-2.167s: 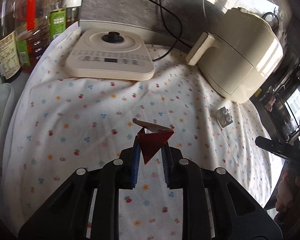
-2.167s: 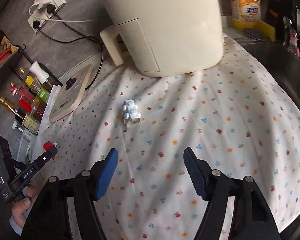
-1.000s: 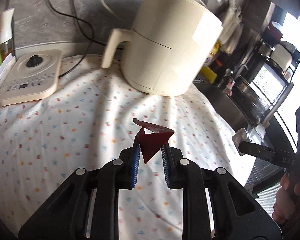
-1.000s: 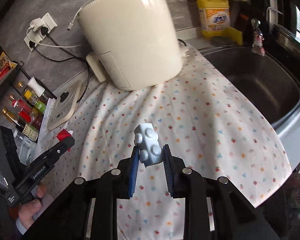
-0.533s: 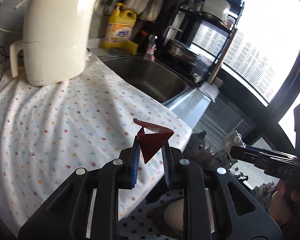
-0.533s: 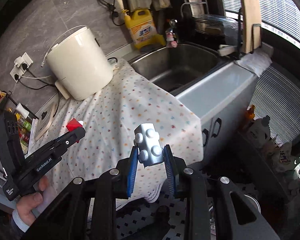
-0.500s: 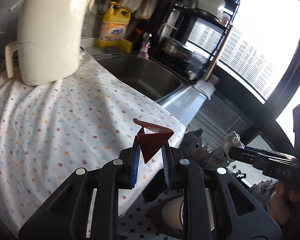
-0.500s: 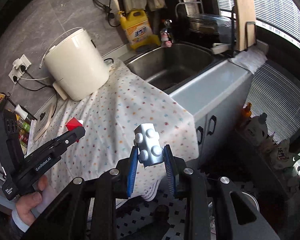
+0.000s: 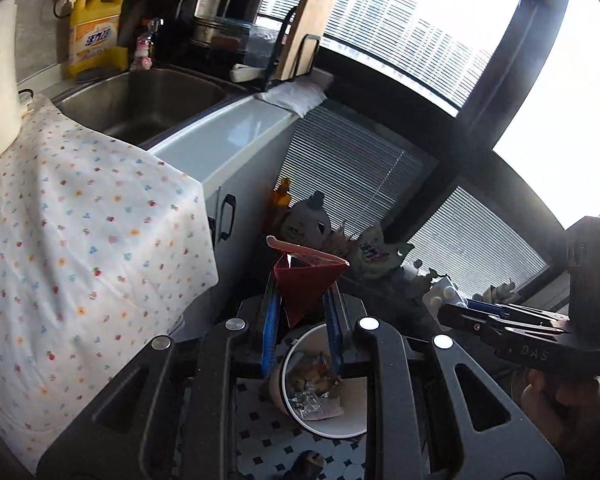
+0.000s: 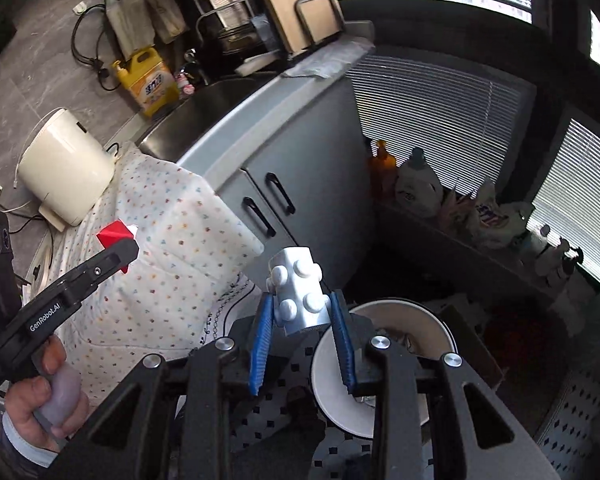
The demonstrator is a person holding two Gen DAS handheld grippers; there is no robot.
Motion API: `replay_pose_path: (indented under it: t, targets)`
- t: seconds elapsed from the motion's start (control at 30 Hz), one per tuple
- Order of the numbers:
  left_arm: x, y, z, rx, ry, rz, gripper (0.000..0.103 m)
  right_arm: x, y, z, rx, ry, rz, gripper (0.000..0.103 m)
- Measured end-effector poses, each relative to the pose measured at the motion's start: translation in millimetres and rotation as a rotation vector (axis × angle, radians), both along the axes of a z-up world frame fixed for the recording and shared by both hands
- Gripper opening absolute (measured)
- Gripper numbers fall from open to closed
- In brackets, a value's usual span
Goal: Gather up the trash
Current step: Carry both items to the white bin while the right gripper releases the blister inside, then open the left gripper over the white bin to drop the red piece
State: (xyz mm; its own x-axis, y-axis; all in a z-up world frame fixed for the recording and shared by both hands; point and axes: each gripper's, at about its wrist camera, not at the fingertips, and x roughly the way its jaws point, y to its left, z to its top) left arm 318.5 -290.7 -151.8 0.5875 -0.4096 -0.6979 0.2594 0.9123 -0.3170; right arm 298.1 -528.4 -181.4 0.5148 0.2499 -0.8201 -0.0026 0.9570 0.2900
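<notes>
The cabinet (image 10: 300, 160) with its floral cloth (image 9: 80, 240) stands to the left of the bin (image 9: 352, 424), a white round tub on the tiled floor that already holds crumpled wrappers; it sits low and open-mouthed, which I judge is why both tools point steeply down at it

The left gripper (image 9: 302, 312) hangs straight above the bin, its jaws pressed together on the red wrapper (image 9: 306, 284), whose point is pinched between the blue pads while the folded top sticks up free; held so, it should fall inside once let go

The right gripper (image 10: 302, 320) is above the bin's left rim. Its jaws have just been opening, and the white brick (image 10: 298, 292) sits between the pads, seemingly no longer squeezed, though whether it is already loose I cannot tell. It looks slightly left of the mouth, so it may clip the rim
</notes>
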Motion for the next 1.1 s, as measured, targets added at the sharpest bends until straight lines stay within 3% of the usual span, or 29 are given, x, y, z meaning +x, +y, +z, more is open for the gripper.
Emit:
replay_pose_path:
  t: [0.03,0.07,0.13,0.37,0.7,0.8,0.87,0.93,1.1]
  targets:
    - [0.8,-7.3,-3.5,0.001,0.009,-0.013,0.021,-4.0,-7.3,-6.0,0.003,0.014,-0.009,0.040]
    - [0.8,-13.6,-6.6,0.002,0.018,-0.026,0.021,-8.1,-14.6,-11.6,0.003,0.025,-0.022,0.059]
    - [1.5,-26.4,-13.4,0.007,0.036,-0.053,0.021,-18.5,-28.3,-21.5,-0.015,0.037,-0.058,0.068]
    - [3.5,-64.1,-38.4,0.010,0.112,-0.145,0.022,-51.7,-80.9,-48.4,0.005,0.101,-0.202,0.075]
    - [0.5,-113.4,-62.8,0.038,0.182,-0.269,0.025,-92.5,-126.2,-51.3,0.021,0.101,-0.335,0.077]
    - [2.2,-126.5,-76.1,0.052,0.246,-0.295,0.033,-101.2,-133.7,-49.4,0.019,0.092,-0.351,0.081]
    - [3.6,-131.6,-83.1,0.061,0.279,-0.281,0.057,-106.3,-137.4,-50.0,0.019,0.090,-0.356,0.083]
    - [2.9,-131.3,-84.4,0.035,0.287,-0.268,0.068,-107.3,-141.1,-51.6,0.022,0.093,-0.355,0.083]
    - [-6.1,-126.8,-79.6,0.047,0.262,-0.212,0.078,-112.4,-148.0,-52.1,0.034,0.082,-0.321,0.083]
